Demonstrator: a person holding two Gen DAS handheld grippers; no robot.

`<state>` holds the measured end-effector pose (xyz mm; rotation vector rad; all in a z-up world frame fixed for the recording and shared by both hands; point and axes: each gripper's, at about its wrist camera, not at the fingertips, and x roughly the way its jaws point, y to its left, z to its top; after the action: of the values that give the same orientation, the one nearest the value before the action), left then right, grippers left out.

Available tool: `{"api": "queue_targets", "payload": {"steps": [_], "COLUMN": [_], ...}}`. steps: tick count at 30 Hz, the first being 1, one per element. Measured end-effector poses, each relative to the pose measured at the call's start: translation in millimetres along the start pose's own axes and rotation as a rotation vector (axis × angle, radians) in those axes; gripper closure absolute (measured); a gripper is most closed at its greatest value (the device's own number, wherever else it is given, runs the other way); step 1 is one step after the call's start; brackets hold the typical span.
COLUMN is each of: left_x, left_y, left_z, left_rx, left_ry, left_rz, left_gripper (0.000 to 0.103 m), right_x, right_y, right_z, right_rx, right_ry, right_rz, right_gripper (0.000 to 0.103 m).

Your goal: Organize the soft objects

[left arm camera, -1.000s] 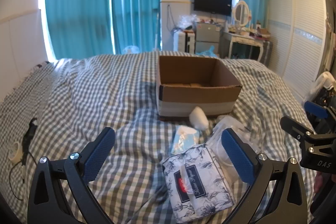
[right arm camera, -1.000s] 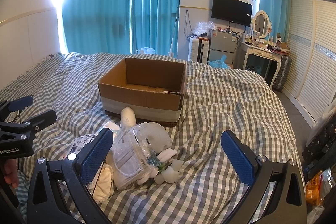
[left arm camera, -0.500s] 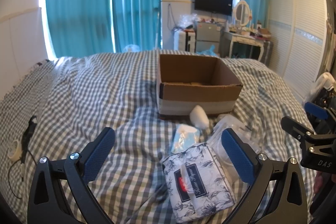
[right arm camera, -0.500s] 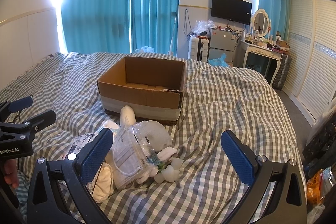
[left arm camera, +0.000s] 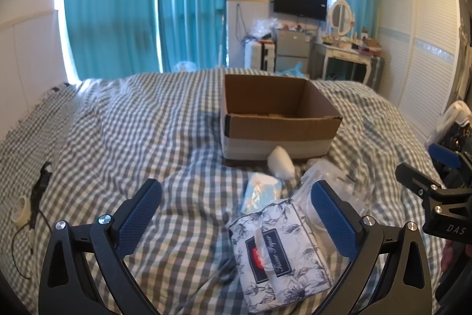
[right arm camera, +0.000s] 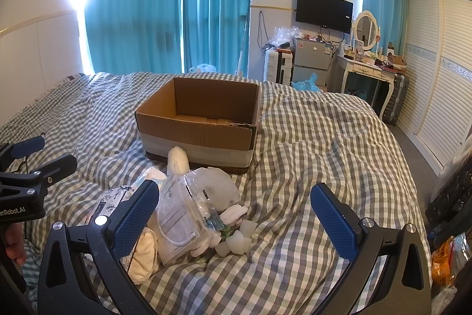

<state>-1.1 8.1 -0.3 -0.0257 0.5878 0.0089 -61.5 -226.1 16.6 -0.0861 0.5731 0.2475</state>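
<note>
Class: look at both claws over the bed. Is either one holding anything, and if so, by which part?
Nothing is held. The left claw and right claw are both open above the bed, their pads touching none of the soft items.

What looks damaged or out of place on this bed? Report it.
The cardboard box has a ragged, torn front rim near its right corner. The soft items, including the tissue pack and the bag of masks, lie heaped on the checked bedcover in front of the box, not inside it. Nothing looks spilled.
</note>
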Motion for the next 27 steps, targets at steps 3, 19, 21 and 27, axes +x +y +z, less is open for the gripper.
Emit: {"api": "queue_targets", "payload": {"steps": [3,19,21,27], "left_x": [1.3,2.7,2.6,1.1], "left_y": [-0.3,0.1,-0.4,-1.7], "left_z": [-0.8,-1.3,-0.6,0.9], "left_rx": [-0.001,-0.002,0.0,0.001], "left_ry": [0.001,0.004,0.002,-0.003], "left_rz": [0.001,-0.001,0.0,0.002], "left_gripper": [0.0,0.0,0.0,0.0], "right_x": [0.1,0.4,0.2,-0.7], "right_y": [-0.2,-1.1,-0.5,-0.5], "right_z": [0.2,-1.9,-0.9,-0.5], "right_rx": [0.001,0.004,0.002,-0.001], "right_ry": [0.0,0.004,0.003,0.001], "right_rz": [0.001,-0.002,-0.001,-0.001], "right_gripper": [0.0,0.0,0.0,0.0]}}
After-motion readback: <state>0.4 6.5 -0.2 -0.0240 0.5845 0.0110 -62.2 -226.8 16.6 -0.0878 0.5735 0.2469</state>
